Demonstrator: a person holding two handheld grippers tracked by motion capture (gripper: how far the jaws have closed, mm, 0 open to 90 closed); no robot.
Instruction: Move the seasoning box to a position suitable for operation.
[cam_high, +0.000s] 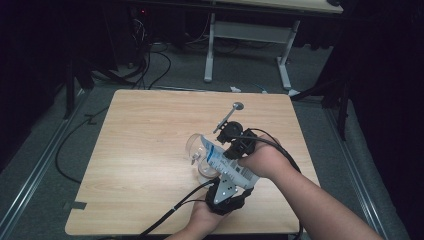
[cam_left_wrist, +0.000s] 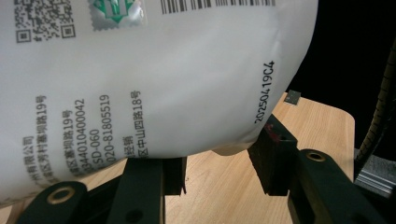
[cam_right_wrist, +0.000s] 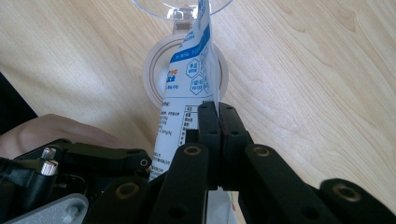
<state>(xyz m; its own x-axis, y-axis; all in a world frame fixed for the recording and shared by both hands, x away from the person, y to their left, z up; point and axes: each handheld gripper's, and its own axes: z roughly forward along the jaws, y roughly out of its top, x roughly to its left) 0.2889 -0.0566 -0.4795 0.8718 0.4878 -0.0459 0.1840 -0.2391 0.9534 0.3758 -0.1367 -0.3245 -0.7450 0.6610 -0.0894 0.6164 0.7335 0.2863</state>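
A white printed plastic pouch (cam_high: 226, 164) with blue markings is being held tilted over a clear stemmed plastic glass (cam_high: 197, 150) on the light wooden table (cam_high: 140, 150), its upper end resting at the glass's rim; the step in hand is judged to be pouring the pouch's contents into the glass. The pouch's thin edge is pinched flat between the closed jaws of the right gripper (cam_right_wrist: 218, 122), as seen in the right gripper view, above the glass's round foot (cam_right_wrist: 156, 74). The pouch's bulging lower body is clasped by the left gripper (cam_left_wrist: 217, 170), its jaws partly apart around the width. Both hands are brought close together near the table's near edge, the right forearm (cam_high: 320, 205) crossing in from the lower right. The next move is judged to call for raising the lower end while the mouth is kept over the bowl
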